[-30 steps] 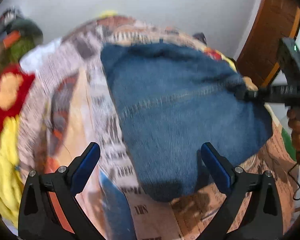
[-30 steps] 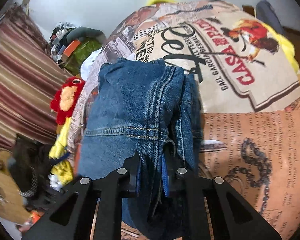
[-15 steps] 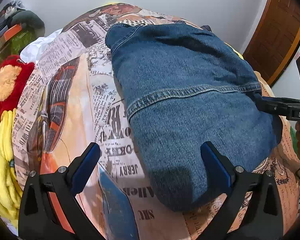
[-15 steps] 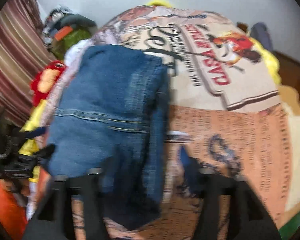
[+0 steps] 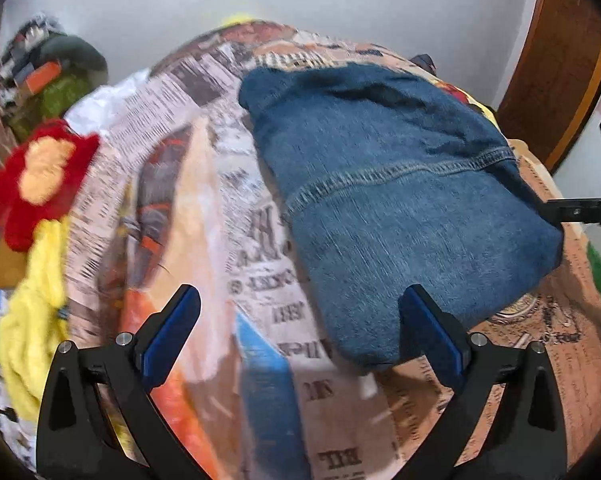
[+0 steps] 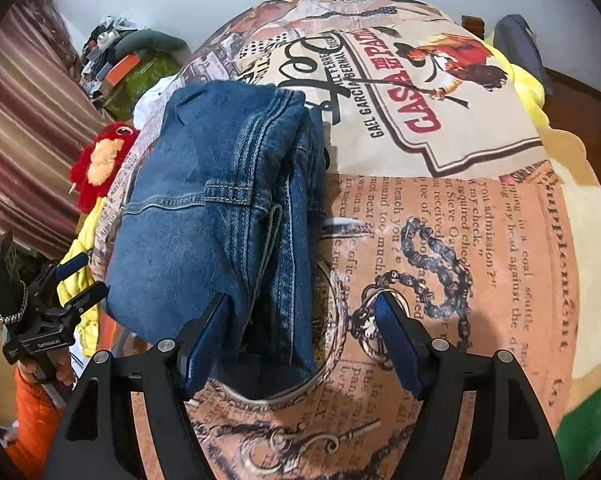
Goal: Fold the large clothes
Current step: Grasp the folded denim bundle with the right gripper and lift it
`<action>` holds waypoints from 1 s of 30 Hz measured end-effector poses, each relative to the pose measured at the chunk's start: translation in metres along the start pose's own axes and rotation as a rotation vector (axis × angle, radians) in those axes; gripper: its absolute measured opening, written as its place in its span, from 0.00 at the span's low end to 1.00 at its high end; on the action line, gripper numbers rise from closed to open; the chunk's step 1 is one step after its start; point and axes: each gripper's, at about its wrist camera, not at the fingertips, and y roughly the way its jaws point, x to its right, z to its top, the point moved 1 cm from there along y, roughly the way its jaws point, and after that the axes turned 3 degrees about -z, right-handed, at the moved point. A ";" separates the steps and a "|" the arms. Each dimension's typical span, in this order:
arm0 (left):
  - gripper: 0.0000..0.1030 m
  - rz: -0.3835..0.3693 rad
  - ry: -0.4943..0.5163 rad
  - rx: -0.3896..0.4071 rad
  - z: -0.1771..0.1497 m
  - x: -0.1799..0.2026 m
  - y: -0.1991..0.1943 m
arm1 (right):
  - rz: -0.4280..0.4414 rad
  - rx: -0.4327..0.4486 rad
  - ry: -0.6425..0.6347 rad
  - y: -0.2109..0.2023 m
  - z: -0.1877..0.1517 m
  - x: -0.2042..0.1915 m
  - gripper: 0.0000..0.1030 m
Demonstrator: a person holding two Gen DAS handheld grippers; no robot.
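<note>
Left wrist view: a red plush and yellow fabric lie at the left edge of the bed, whose cover is printed like newspaper. A green bag sits at the far left by the wall, and a wooden door stands at right. The folded jeans lie flat on the cover, dark blue, with a stitched seam running across the top layer. The left gripper stands wide with nothing between its blue pads; its right finger overlaps the near edge of the jeans. The right gripper shows only as a black tip at the frame edge, just beside the jeans. The picture is motion-blurred.

Right wrist view: the jeans show stacked layers and double seams along their right edge, lying left of centre on the bed. The right gripper stands wide above their near end, pads clear of the cloth. The left gripper sits at far left, open, with an orange sleeve below it.
</note>
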 end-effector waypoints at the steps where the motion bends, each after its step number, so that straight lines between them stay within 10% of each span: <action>1: 0.99 0.007 0.005 0.013 0.003 -0.001 -0.003 | 0.004 -0.003 -0.005 -0.002 0.001 -0.001 0.70; 15: 0.99 -0.042 -0.044 0.088 0.066 -0.020 0.005 | 0.065 0.066 -0.017 -0.006 0.060 -0.025 0.84; 30: 0.99 -0.449 -0.329 -0.195 0.069 -0.055 0.128 | 0.269 -0.158 0.060 0.104 0.095 -0.004 0.84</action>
